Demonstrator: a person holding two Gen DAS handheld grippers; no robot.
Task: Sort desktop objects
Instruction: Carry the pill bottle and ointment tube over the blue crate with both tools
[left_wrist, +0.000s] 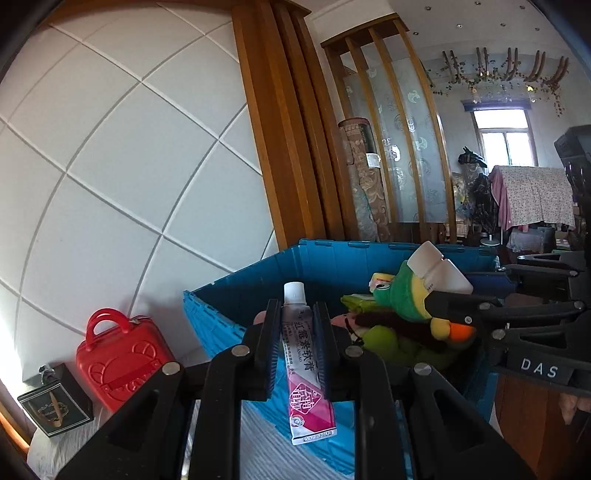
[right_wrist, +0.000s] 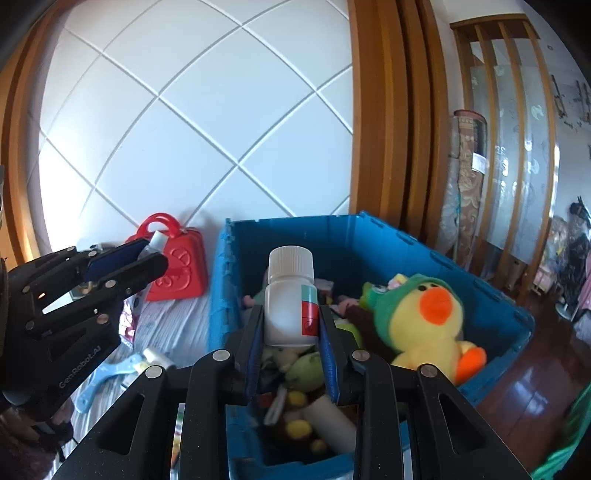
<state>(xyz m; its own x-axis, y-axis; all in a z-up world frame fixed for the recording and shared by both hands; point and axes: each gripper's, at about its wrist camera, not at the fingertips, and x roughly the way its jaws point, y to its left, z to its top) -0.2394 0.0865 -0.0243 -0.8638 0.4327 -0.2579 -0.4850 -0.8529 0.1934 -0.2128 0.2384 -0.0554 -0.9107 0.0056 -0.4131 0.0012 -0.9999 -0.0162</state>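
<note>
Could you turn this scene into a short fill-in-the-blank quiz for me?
1. The left gripper is shut on a pink and white ____ of ointment.
2. The right gripper holds a white pill bottle with a ____ screw cap.
3. Both grippers are raised over a ____ plastic crate full of toys.
4. The yellow plush duck in the crate wears a ____ hood.

Missing words: tube; white; blue; green

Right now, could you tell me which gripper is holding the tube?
The left gripper: its jaws pinch the pink-and-white tube, while the right gripper holds a white bottle.
</note>
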